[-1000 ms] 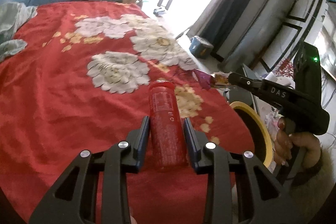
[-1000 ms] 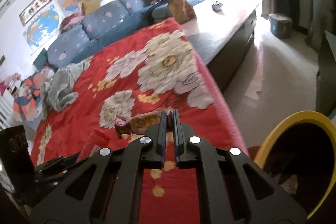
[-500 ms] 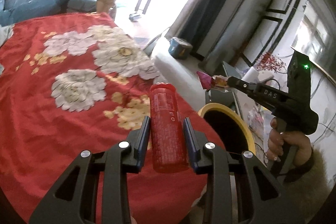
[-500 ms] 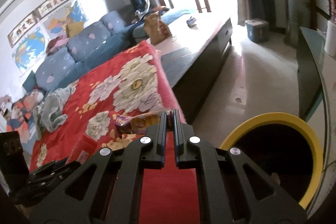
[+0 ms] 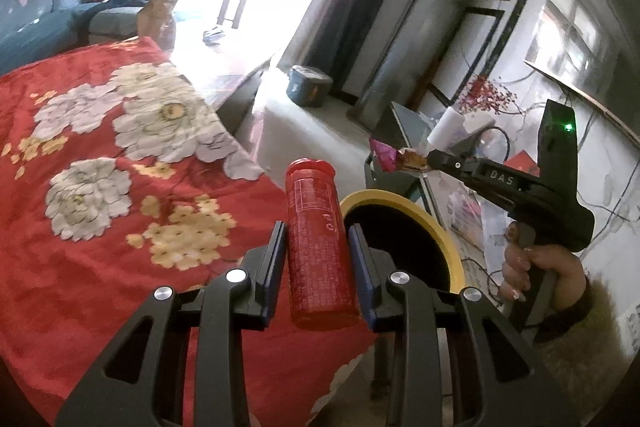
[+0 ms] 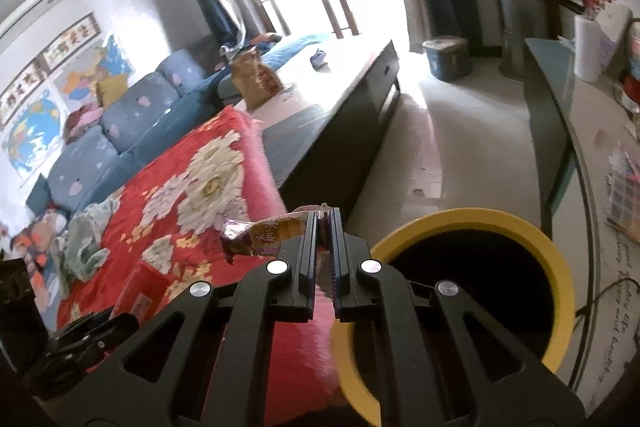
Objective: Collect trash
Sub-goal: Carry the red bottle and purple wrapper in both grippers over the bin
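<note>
My left gripper point(image 5: 318, 231) is shut on a red can point(image 5: 316, 247), held upright above the edge of the red flowered blanket point(image 5: 80, 227). Just right of the can is the yellow-rimmed bin point(image 5: 404, 211) with a dark inside. My right gripper point(image 6: 324, 217) is shut on a crumpled snack wrapper point(image 6: 260, 235) that sticks out to the left of its jaws. In the left wrist view the right gripper point(image 5: 430, 159) carries the wrapper point(image 5: 394, 157) above and beyond the bin. In the right wrist view the bin point(image 6: 480, 219) lies low and right of the jaws.
A dark low table point(image 6: 340, 131) runs beyond the blanket, with a brown bag point(image 6: 256, 79) on it. A blue sofa point(image 6: 120, 123) stands at the back left. A small blue tub point(image 6: 446, 57) sits on the pale floor. A glass-topped table point(image 6: 568, 131) is at right.
Both grippers have swung right, off the blanket towards the bin. The bin now shows larger in both views. The can and the wrapper stay gripped.
</note>
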The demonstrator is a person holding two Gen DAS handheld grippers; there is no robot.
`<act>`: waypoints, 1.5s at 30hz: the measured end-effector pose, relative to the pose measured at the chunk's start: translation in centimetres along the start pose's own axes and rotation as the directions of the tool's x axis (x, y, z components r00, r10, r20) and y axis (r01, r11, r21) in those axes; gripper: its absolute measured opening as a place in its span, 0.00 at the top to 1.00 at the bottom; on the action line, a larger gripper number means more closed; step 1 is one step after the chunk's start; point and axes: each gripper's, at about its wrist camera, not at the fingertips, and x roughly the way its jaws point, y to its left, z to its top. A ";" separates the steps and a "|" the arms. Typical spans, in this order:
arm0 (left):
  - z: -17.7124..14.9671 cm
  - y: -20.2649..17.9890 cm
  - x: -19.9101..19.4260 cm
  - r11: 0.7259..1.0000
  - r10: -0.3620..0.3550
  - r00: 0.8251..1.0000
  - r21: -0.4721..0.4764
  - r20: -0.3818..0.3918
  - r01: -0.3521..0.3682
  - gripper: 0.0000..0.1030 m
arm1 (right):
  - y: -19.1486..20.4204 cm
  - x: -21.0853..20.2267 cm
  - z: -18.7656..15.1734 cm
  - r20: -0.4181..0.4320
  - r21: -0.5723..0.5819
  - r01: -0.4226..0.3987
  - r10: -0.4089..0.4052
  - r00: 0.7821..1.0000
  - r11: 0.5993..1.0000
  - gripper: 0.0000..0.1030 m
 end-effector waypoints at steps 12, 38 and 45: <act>0.1 -3.1 1.7 0.997 -0.037 0.999 0.073 -0.025 0.038 0.71 | -3.9 -1.7 -0.6 0.030 0.065 0.074 -0.076 0.997 0.995 0.97; -1.3 -9.3 5.9 0.971 -0.114 0.988 0.199 -0.102 0.132 0.71 | -9.7 -4.3 -1.1 0.071 0.165 0.213 -0.226 0.971 0.963 0.97; -1.9 -10.5 7.6 0.962 -0.132 0.983 0.223 -0.130 0.159 0.71 | -11.2 -4.6 -1.4 0.069 0.194 0.233 -0.250 0.966 0.953 0.97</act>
